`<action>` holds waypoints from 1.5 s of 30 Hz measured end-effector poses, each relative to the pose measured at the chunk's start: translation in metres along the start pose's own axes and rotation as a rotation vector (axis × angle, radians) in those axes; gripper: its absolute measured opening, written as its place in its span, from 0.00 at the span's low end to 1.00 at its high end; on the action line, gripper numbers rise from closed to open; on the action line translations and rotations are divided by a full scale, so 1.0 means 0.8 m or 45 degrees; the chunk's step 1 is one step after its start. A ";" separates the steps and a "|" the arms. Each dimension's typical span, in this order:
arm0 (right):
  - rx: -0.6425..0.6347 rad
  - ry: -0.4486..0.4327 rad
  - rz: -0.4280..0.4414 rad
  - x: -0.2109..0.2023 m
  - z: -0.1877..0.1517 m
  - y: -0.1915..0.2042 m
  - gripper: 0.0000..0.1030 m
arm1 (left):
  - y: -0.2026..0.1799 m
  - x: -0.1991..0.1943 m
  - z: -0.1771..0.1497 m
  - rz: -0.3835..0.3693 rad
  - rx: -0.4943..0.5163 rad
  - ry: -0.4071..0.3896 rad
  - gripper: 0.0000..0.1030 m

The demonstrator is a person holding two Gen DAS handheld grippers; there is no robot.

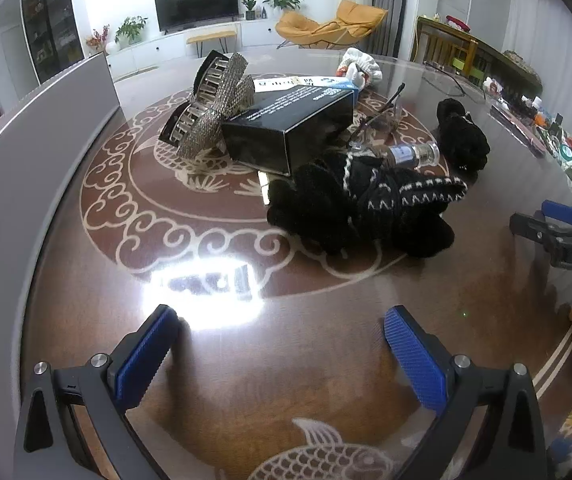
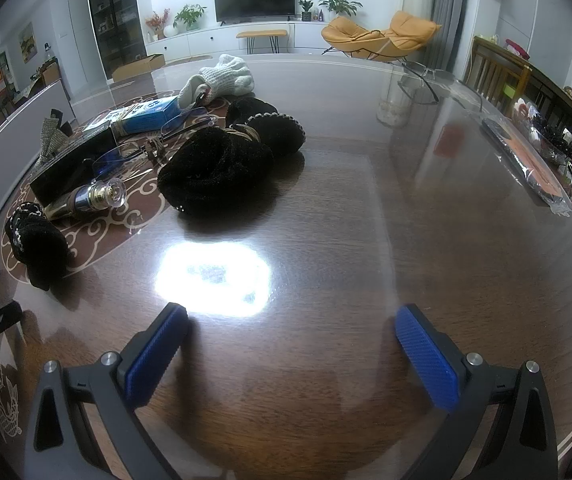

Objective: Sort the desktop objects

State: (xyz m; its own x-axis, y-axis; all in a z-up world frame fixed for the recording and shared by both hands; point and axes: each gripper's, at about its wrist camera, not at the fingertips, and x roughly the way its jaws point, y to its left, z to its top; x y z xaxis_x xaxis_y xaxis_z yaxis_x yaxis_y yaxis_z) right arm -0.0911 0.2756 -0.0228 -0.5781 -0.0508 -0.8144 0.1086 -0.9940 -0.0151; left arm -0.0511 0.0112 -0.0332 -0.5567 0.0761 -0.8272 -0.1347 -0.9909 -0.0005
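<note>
A pile of objects lies mid-table: a black box [image 1: 289, 128], a sparkly hair claw [image 1: 210, 108], black knit pieces with white stitching [image 1: 365, 204], a small glass bottle [image 1: 409, 154], glasses [image 1: 381, 114], a blue box [image 2: 150, 114] and white gloves [image 2: 226, 76]. A black furry hat [image 2: 214, 172] lies nearest in the right wrist view. My left gripper [image 1: 282, 348] is open and empty, short of the pile. My right gripper [image 2: 289, 344] is open and empty over bare table; it also shows in the left wrist view [image 1: 561, 232].
The glossy brown table [image 2: 405, 240] has a patterned centre and a bright light glare. A grey panel [image 1: 26, 140] stands along the left edge. Another pair of glasses [image 2: 421, 80] lies far right. Clutter [image 2: 545, 148] lines the right rim.
</note>
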 end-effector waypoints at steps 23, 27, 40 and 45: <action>0.000 0.000 0.001 0.000 0.000 0.000 1.00 | -0.050 0.014 0.096 0.030 -0.164 -0.009 1.00; 0.000 0.000 0.001 0.000 0.000 0.000 1.00 | -0.039 0.023 0.081 0.042 -0.150 0.030 1.00; 0.000 0.000 0.001 0.001 0.000 0.000 1.00 | 0.036 -0.048 0.064 -0.115 -0.252 -0.117 1.00; 0.000 -0.001 0.001 0.001 0.000 0.000 1.00 | 0.002 -0.011 0.080 -0.032 -0.253 -0.054 1.00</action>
State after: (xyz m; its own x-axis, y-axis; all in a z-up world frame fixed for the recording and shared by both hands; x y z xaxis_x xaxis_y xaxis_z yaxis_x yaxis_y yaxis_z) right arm -0.0915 0.2757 -0.0230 -0.5784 -0.0515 -0.8141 0.1092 -0.9939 -0.0147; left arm -0.0989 0.0158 0.0102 -0.5898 0.1019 -0.8011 0.0126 -0.9907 -0.1352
